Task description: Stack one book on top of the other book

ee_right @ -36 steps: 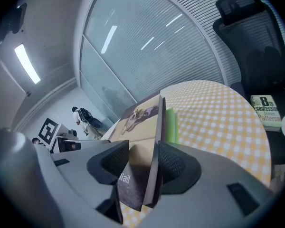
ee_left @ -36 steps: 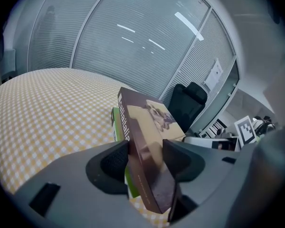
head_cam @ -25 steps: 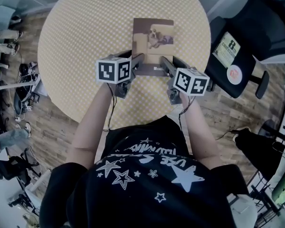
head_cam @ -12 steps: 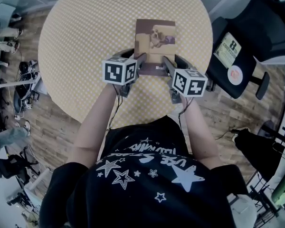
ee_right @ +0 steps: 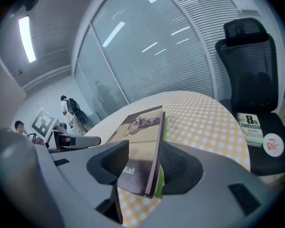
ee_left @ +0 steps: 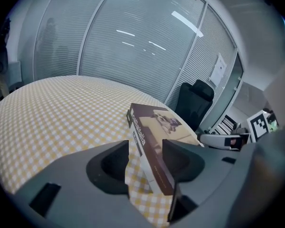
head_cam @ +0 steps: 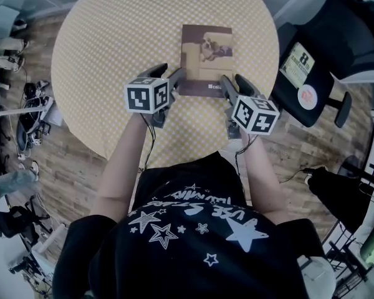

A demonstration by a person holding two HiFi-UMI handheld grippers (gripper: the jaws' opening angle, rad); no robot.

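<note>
A brown book with a dog photo on its cover (head_cam: 207, 58) lies flat on the round yellow checked table (head_cam: 112, 48). A green book (ee_right: 162, 174) lies under it; only its edge shows, in the right gripper view. My left gripper (head_cam: 169, 75) is at the stack's near left corner, open, and the brown spine (ee_left: 141, 144) sits between its jaws with tablecloth showing beside it. At the near right corner my right gripper (head_cam: 235, 81) straddles the stack (ee_right: 142, 146), also open.
A black office chair (head_cam: 340, 39) stands right of the table, with another book (head_cam: 297, 61) and a round sticker on its seat. Glass walls with blinds ring the room. People stand far off (ee_right: 69, 109). Bags and cables lie on the wood floor at left.
The left gripper came in toward the stack, then drew back a little to the left. The right gripper slid slightly toward me. The stacked books stay put.
</note>
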